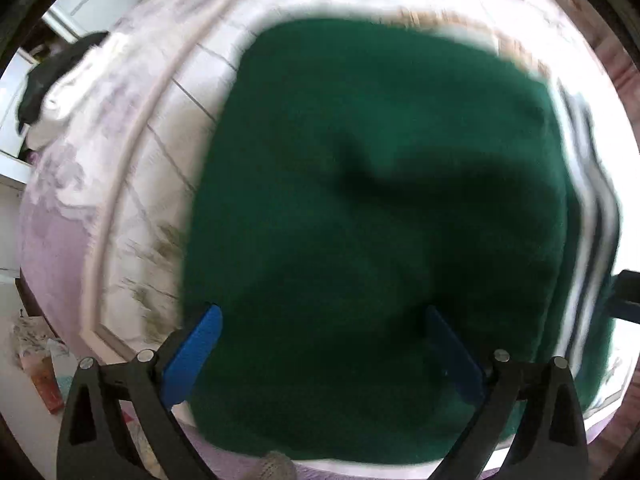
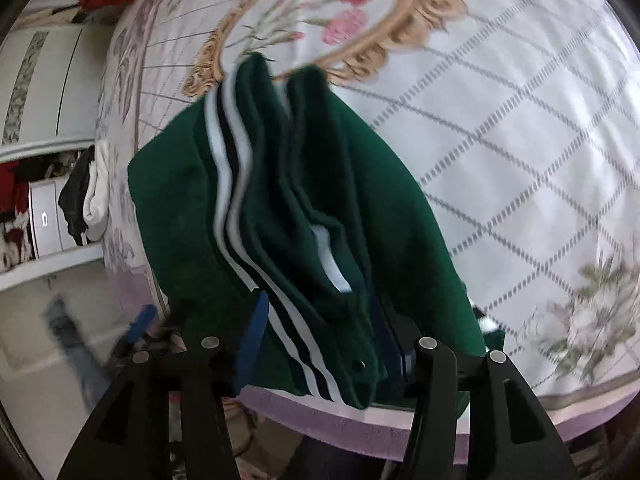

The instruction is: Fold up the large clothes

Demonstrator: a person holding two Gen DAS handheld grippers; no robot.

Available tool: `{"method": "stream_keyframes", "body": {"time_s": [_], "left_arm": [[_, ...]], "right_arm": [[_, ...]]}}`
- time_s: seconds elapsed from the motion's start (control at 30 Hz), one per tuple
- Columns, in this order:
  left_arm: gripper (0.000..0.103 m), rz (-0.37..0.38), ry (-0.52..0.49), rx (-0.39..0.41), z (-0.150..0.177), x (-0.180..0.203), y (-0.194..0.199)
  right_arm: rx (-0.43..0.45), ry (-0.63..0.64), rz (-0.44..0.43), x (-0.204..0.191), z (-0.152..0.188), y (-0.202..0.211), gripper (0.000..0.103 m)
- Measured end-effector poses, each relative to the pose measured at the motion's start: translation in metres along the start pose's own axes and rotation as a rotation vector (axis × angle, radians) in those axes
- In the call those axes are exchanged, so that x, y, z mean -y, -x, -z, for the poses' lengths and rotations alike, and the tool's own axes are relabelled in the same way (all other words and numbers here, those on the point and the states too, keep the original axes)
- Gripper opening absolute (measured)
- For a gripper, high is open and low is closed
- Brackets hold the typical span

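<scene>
A dark green garment [image 1: 372, 220] with white and navy stripe trim lies folded into a thick stack on the bed; it also shows in the right wrist view [image 2: 304, 216]. My left gripper [image 1: 320, 344] is open, its blue fingers [image 1: 192, 356] spread wide just above the near part of the green cloth. My right gripper [image 2: 316, 340] has its blue fingers [image 2: 252, 344] on either side of the stack's near striped edge, with cloth between them; a firm grip is not clear.
The bed has a white quilted cover [image 2: 500, 128] with a gold floral medallion [image 2: 332, 20] and a lilac border [image 1: 52, 240]. Black and white clothes [image 2: 88, 196] lie at the bed's left edge. Shelves, a floor and clutter lie to the left [image 1: 40, 368].
</scene>
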State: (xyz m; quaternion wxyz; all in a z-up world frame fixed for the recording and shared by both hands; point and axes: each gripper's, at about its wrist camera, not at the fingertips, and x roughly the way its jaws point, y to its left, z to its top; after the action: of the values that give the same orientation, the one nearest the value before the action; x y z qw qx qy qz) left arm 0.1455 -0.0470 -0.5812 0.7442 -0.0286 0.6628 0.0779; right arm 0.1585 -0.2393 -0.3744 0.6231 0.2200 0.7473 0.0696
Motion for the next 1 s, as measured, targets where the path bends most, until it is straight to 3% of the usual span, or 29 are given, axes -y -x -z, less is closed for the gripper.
{"method": "stream_keyframes", "body": {"time_s": [0.2, 0.33, 0.43, 0.53, 0.7, 0.73, 0.77, 0.8, 0.93, 1.0], "left_arm": [[0.103, 0.032, 0.023, 0.041, 0.0, -0.005, -0.009], [0.103, 0.048, 0.011, 0.018, -0.008, -0.007, -0.012], [0.103, 0.062, 0.012, -0.014, -0.016, -0.013, -0.005], [0.103, 0.029, 0.06, 0.012, -0.018, -0.027, 0.014], [0.103, -0.035, 0.165, 0.061, -0.02, -0.051, 0.042], [0.103, -0.045, 0.177, 0.066, -0.021, -0.056, 0.045], [0.103, -0.063, 0.194, 0.077, -0.022, -0.064, 0.05], [0.103, -0.079, 0.203, 0.084, -0.024, -0.076, 0.05], [0.103, -0.137, 0.231, 0.104, -0.024, -0.096, 0.057], [0.103, -0.167, 0.239, 0.087, -0.019, -0.096, 0.057]], "right_arm": [[-0.05, 0.016, 0.001, 0.01, 0.011, -0.025, 0.055], [-0.049, 0.029, -0.021, 0.012, 0.024, -0.029, 0.055], [0.051, 0.041, 0.013, 0.008, 0.03, -0.023, 0.055], [0.168, 0.041, -0.076, 0.002, 0.027, -0.003, 0.055], [0.199, 0.018, -0.166, -0.005, -0.006, -0.007, 0.055], [0.191, 0.044, -0.159, -0.01, -0.013, -0.013, 0.053], [0.199, 0.059, -0.133, -0.013, -0.017, -0.016, 0.029], [0.207, 0.066, -0.124, -0.016, -0.019, -0.018, 0.016], [0.272, -0.108, -0.225, 0.003, -0.008, 0.012, 0.011], [0.308, -0.174, -0.184, 0.014, 0.004, 0.018, 0.011]]}}
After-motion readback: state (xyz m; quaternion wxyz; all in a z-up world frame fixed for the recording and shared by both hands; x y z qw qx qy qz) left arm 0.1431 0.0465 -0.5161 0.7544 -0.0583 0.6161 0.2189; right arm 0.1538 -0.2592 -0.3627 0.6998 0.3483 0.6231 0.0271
